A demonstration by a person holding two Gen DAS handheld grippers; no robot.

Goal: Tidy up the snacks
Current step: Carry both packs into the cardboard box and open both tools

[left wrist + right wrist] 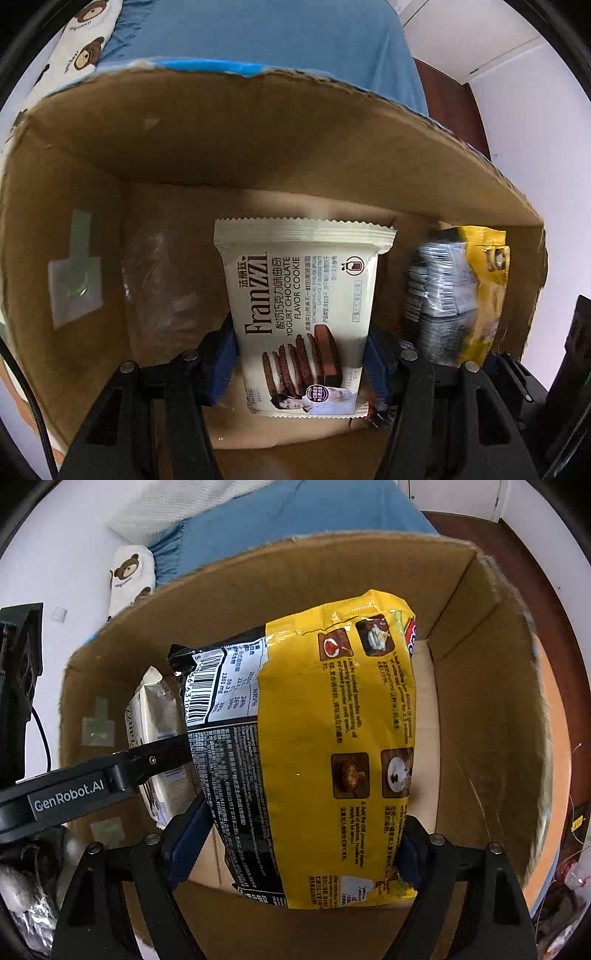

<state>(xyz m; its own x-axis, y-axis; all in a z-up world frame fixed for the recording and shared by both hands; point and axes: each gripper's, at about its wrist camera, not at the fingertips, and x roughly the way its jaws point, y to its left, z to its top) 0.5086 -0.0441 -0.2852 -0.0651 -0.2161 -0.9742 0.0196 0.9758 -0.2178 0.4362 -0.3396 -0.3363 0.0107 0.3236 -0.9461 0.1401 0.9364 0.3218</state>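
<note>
Snacks are being loaded into the cardboard box (pixel 258 140), and both packets are hanging inside it, so the step in hand is judged to be placement. The next move calls for lowering each packet to the box floor, parting the jaws, and withdrawing without dragging the neighbouring packet.

The left gripper (pixel 301 354) is clamping the Franzzi cookie packet (pixel 301 310) across its lower half; the blue pads (pixel 221 365) are pressing on both side edges, the jaws standing about one packet width apart. The packet is extending straight ahead of the fingers, sealed edge foremost.

The right gripper (pixel 301 845) is gripping the yellow noodle packet (pixel 325 746) near its lower end, with the jaws spread to the packet's width. The packet is projecting forward and slightly left of the fingers.

Outward from the right gripper, the cookie packet (pixel 155 716) is sitting just to its left, with the left gripper's arm (pixel 92 786) crossing in front. Whether the two packets are touching cannot be determined. Beyond the box's far wall, a blue bedsheet (pixel 258 33) is showing.
</note>
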